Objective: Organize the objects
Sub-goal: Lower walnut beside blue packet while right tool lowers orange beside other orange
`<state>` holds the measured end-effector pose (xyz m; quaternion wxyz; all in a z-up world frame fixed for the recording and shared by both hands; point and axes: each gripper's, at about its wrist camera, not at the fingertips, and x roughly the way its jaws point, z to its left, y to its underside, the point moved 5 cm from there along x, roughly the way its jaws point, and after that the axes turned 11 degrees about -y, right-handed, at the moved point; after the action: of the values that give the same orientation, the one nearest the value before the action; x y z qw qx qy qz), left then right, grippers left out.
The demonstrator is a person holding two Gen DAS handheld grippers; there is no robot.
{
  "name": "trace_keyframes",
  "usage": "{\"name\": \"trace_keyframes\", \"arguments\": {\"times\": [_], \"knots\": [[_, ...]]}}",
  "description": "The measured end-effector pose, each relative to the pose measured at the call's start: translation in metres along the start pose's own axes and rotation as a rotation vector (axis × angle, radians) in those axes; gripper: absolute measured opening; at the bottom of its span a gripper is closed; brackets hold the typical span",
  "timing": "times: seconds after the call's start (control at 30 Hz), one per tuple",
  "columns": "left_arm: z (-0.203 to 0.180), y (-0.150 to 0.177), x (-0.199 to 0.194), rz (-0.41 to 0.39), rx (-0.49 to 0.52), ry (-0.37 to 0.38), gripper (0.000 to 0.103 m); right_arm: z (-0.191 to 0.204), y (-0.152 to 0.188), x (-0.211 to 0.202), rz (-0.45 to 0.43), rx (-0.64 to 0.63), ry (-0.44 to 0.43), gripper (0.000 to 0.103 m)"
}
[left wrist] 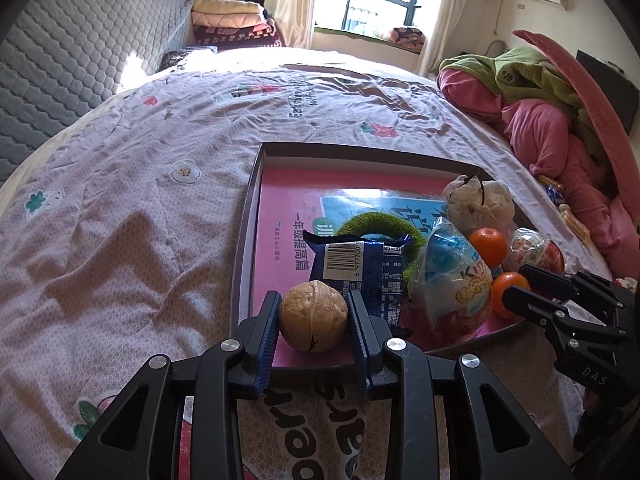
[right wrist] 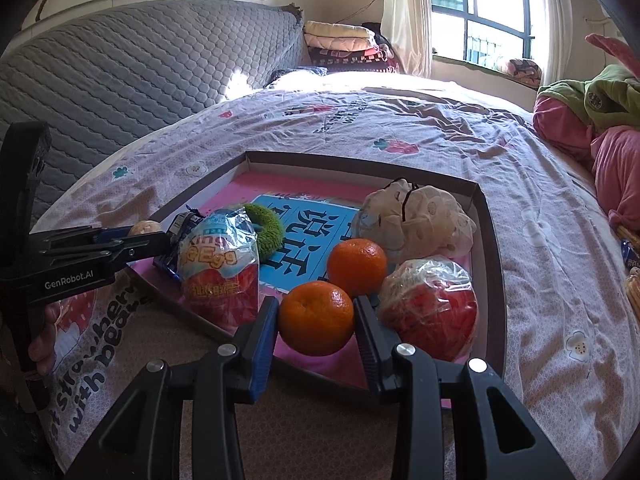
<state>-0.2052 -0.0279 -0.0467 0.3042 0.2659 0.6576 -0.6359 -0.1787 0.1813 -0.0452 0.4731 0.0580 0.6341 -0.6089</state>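
Holding one walnut (left wrist: 313,316) in my left gripper (left wrist: 313,322) and one of two oranges (right wrist: 316,317) in my right gripper (right wrist: 316,320); the tray (right wrist: 490,240) also carries two wrapped toy eggs (right wrist: 219,264).

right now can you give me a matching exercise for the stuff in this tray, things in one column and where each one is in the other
Things:
1. tan round walnut
2. nearer orange tangerine
3. fuzzy green ring
4. white mesh bath puff

Places:
A. far right corner of the shallow cardboard tray
B. between the left gripper pads
C. between the right gripper pads
D. behind the clear-wrapped toy egg

Pairs: 1-B, 2-C, 3-D, 4-A
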Motion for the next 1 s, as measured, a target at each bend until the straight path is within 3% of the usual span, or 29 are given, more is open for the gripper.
{"name": "trace_keyframes", "arguments": {"times": [0.3,1.0], "knots": [[-0.003,0.005,-0.006,-0.008,0.023,-0.021,0.034,0.003,0.0,-0.001,0.001,-0.004,0.0,0.038],[0.002,0.0,0.001,0.019,-0.038,-0.055,0.034,0.008,-0.002,-0.007,-0.021,-0.011,-0.006,0.038]]}}
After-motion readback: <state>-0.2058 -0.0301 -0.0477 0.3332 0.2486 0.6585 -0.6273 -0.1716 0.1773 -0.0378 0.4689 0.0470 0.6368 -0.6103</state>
